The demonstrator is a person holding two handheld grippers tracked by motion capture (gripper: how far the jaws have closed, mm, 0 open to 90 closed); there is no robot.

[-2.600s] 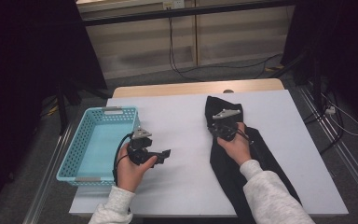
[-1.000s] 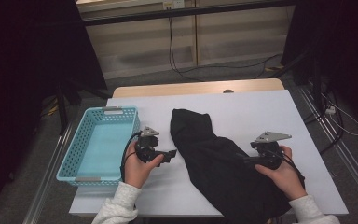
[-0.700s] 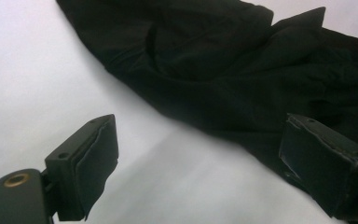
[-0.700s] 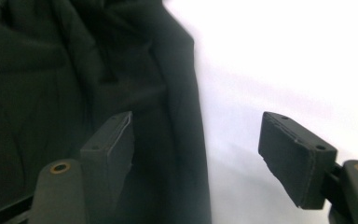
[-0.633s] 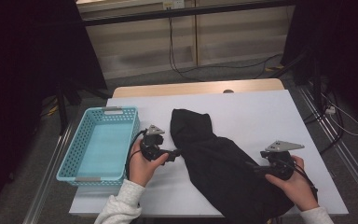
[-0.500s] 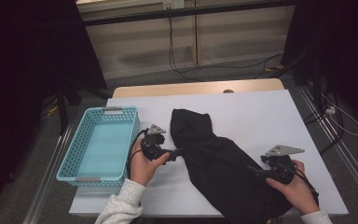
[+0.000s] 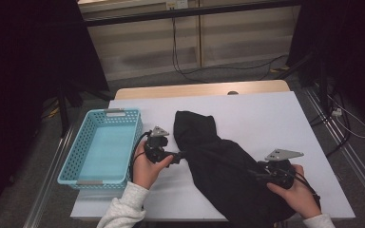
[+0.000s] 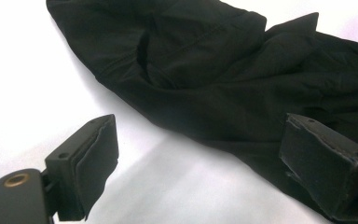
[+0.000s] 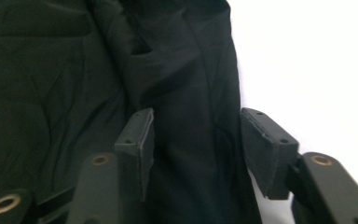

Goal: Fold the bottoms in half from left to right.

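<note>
Blue basket [image 7: 102, 145] (empty) on table [image 7: 266, 118]

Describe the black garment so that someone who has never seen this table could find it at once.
Start at the white table and find the light blue basket on its left side. To the right of the basket the black garment lies crumpled, running diagonally toward the near right corner. It is the one dark, soft thing on the pale tabletop.

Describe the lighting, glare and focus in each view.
High view: dark surroundings, evenly lit white table, black garment short on detail. Left gripper view: the table blown out to glare, a soft shadow under the garment, near jaws sharp. Right gripper view: dim, soft focus, the fabric's folds barely readable.
</note>
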